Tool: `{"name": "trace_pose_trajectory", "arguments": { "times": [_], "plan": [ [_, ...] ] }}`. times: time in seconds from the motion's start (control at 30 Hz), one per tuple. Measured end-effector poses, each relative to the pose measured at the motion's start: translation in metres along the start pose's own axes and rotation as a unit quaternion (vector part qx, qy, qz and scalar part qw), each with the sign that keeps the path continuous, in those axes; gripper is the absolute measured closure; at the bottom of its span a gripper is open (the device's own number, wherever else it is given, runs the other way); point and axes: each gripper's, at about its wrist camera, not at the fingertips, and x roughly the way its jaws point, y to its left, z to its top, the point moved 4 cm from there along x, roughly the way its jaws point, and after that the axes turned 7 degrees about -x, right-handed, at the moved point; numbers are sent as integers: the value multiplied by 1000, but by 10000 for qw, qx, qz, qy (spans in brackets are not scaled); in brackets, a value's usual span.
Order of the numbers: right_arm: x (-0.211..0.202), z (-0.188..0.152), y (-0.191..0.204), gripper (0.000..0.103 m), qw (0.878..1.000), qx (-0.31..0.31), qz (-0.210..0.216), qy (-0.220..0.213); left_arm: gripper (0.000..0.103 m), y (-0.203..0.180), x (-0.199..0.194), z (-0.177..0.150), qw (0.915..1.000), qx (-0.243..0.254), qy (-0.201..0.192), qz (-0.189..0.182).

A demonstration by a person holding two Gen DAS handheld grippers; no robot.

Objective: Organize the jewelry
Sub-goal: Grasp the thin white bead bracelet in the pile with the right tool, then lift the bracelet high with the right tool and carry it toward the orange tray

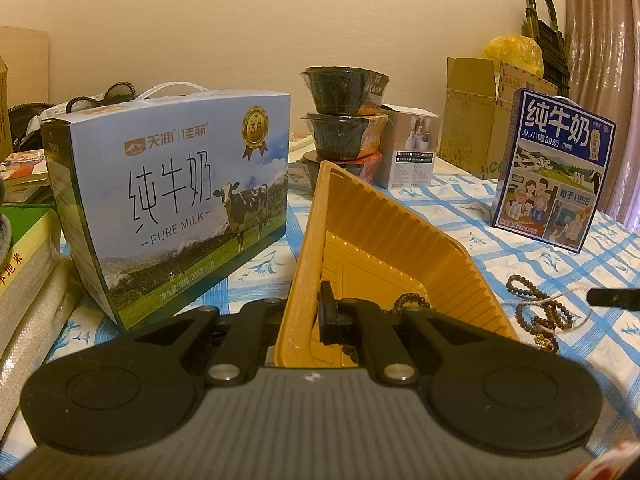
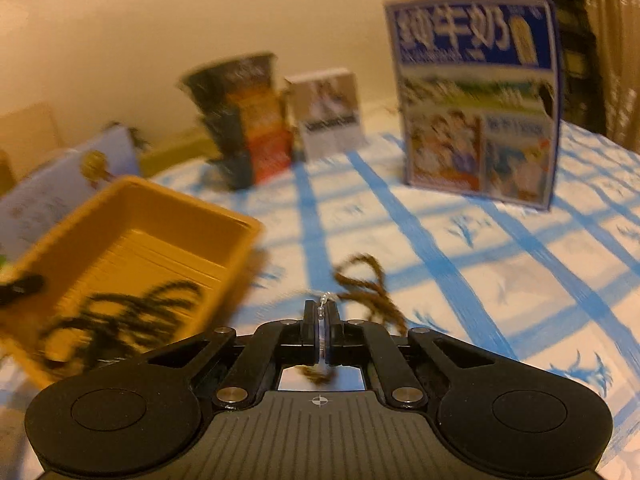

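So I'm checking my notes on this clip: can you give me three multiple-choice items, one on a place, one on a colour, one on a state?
1. Where does the cow milk box stand relative to the tray in the left wrist view?
A. left of it
B. inside it
C. right of it

2. What colour is the tray?
A. green
B. yellow-orange
C. white

3. What is the right hand-held gripper doing?
A. open over nothing
B. shut on the tray
C. shut on a thin strand

Key: 1 A, the box is left of the tray. 2 B, both views show it. 3 C, its fingers pinch the strand, while the left hand-held gripper clamps the tray's rim.
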Motion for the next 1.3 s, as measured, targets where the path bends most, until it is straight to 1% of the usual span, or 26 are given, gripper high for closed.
{"name": "trace_pose_trajectory", "arguments": {
  "times": [0.17, 0.27, 0.4, 0.7, 0.97, 1.17, 1.3],
  "plan": [
    [-34, 6, 27, 101, 9986, -121, 478, -169, 97, 0, -1, 0, 10000, -16, -4, -13],
    [-51, 5, 32, 101, 9981, -86, 583, -192, 97, 0, -1, 0, 10000, -9, -5, -18],
    [-74, 11, 26, 101, 9980, 11, 541, -328, 97, 0, -2, 0, 10000, -11, -12, -17],
    [-115, 52, 4, 101, 9951, 75, 384, -907, 97, -2, -3, 0, 10000, -11, -26, -19],
    [-148, 79, -1, 101, 9901, -9, 342, -1362, 97, -3, -3, 1, 10000, -22, -28, -20],
    [-152, 85, -2, 101, 9901, -12, 317, -1370, 97, -3, -3, 1, 10000, -13, -30, -17],
    [-150, 83, -2, 101, 9910, 1, 328, -1298, 97, -3, -3, 1, 10000, -20, -27, -19]
  ]
}}
